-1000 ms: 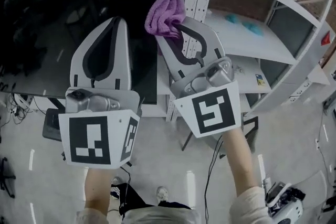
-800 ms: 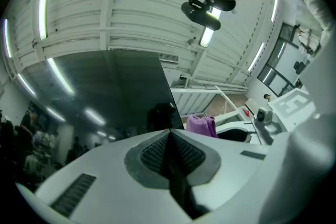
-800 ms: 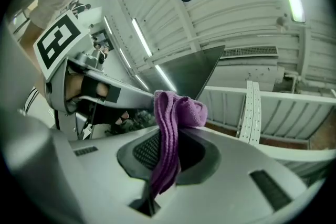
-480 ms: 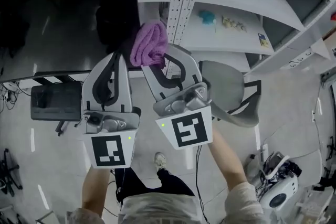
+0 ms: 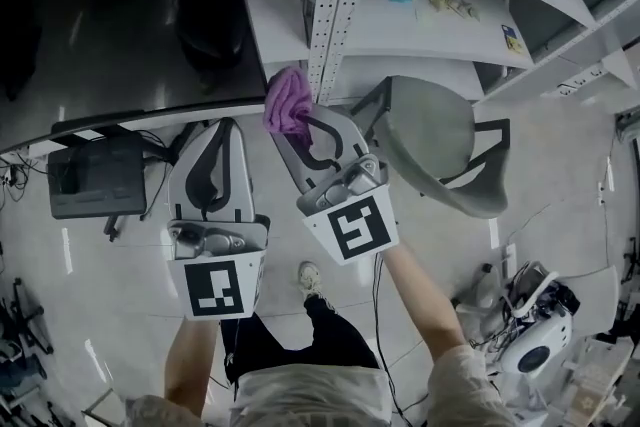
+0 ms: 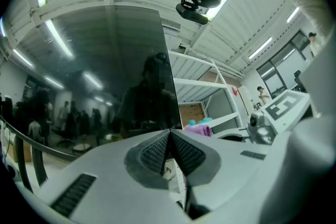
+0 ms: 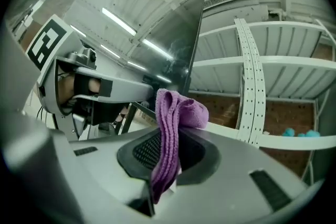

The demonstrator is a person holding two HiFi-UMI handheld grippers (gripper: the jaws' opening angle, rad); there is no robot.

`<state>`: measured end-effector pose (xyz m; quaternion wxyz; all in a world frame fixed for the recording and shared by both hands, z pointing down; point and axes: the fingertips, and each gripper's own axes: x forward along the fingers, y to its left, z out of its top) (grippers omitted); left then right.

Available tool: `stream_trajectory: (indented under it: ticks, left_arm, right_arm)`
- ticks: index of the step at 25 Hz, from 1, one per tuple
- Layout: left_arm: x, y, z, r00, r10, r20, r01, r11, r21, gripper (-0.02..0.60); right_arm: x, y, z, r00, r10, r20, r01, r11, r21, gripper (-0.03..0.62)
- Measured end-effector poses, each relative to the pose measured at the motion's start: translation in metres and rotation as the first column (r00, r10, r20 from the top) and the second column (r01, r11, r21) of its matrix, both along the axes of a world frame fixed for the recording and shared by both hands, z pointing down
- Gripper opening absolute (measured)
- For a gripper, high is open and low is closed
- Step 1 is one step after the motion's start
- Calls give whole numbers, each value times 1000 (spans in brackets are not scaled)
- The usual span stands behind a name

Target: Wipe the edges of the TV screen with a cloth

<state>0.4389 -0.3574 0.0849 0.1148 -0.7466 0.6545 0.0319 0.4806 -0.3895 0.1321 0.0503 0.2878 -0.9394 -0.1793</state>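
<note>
The TV screen, a dark glossy panel, runs out of the head view at the top and left. The right gripper clamps a purple, fuzzy, folded cloth near the screen's lower right corner, perhaps just clear of it. The left gripper has its ribbed pads pressed together on nothing.

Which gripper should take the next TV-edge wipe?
Right. The right gripper is shut on the purple cloth, right beside the TV's lower right corner. The left gripper is shut with nothing in it.
</note>
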Motion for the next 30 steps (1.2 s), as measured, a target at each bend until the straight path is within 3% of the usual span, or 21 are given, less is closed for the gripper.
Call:
stream_trajectory:
  ticks: [14,18,21,22,25,27,30]
  left_arm:
    - [-14,6,7,999,4,-36,-4,1000,-17,15]
    - [-22,18,-4,997,-12,-75,11,1000,-21,15]
    - [-34,40,-12,988,-45,-148,39,998,-45,15]
    - [-36,50,-18,984,-59,-165,51,997,-53,15]
    - [-36,84,-44,979,-85,-184,78,996,-45,15]
    - [-32,109,-60,976,-90,-199,89,996,-17,15]
    - [-35,149,-70,969,-142,-202,149,989,22,15]
  right_arm:
    - [-15,14,30,998,-7,-64,5,999,-43,55]
    - [-8,29,10,997,-13,-75,10,999,-39,54]
    - [5,56,-18,996,34,-80,-36,999,-28,55]
    - [9,67,-32,997,60,-47,-61,998,-28,55]
    - [16,106,-84,978,103,183,-90,993,-78,55]
    - [19,135,-104,975,85,203,-73,995,-65,55]
    - [14,173,-122,988,22,155,-27,999,32,54]
